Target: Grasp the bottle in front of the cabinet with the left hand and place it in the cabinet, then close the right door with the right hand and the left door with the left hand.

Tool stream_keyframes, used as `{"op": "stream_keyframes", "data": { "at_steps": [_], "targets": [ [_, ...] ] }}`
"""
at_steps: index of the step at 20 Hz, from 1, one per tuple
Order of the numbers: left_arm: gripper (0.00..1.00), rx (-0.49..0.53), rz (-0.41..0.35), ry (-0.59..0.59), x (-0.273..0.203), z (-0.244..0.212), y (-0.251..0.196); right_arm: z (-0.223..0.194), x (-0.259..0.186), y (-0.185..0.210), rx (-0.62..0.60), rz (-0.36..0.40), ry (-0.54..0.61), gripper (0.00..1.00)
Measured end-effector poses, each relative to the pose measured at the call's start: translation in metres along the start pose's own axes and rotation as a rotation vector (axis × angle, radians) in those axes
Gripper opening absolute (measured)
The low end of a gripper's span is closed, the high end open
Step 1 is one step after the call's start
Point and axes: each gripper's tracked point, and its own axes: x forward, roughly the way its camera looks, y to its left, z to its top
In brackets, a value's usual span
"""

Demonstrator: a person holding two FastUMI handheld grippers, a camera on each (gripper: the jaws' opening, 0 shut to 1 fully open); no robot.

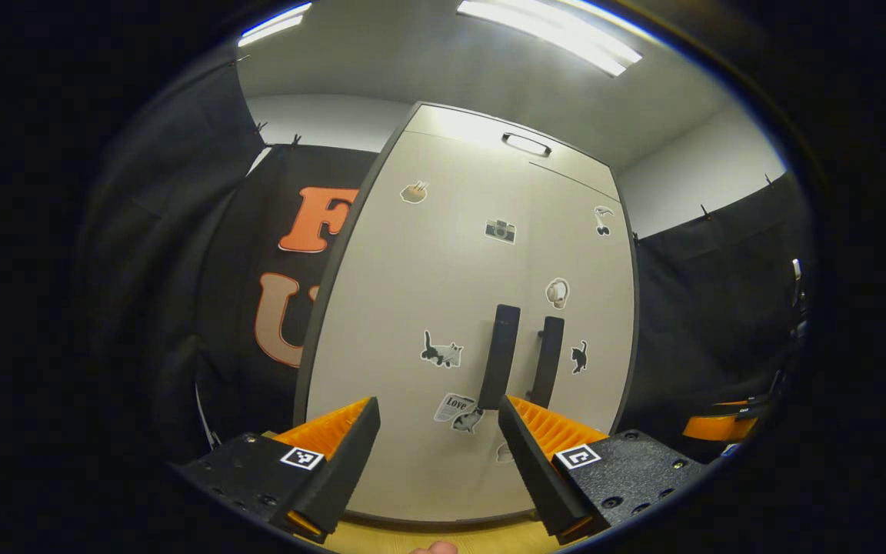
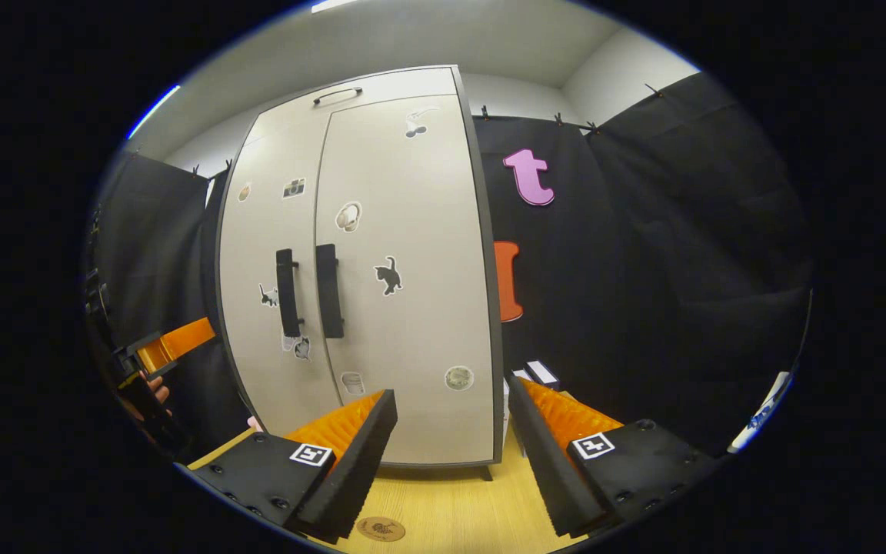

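The grey cabinet stands close in front of me with both doors shut flush, their two dark vertical handles side by side at the middle seam. In the left gripper view, my left gripper is open and holds nothing, facing the left door just left of the handles. In the right gripper view, the cabinet stands to the left, and my right gripper is open and holds nothing, level with its lower right corner. The left gripper appears far left there, held by a hand.
The cabinet stands on a light wooden tabletop, which has a small round mark near my right gripper. Small white boxes lie behind the cabinet's right side. Black cloth walls surround the booth. The other gripper shows at the far right.
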Motion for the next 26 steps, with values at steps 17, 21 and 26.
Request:
{"op": "stream_keyframes", "data": {
  "at_steps": [17,21,26],
  "targets": [
    [0.95,0.012,0.111,0.040,-0.061,-0.031,0.052,-0.013,-0.003,0.054,0.009,0.088,-0.063,0.97],
    [0.95,0.026,0.102,0.030,-0.063,-0.027,0.054,-0.012,-0.005,0.049,0.011,0.070,-0.061,0.97],
    [0.95,0.003,0.088,0.033,-0.061,-0.031,0.051,-0.010,-0.008,0.037,0.001,0.033,-0.065,0.97]
  ]
}}
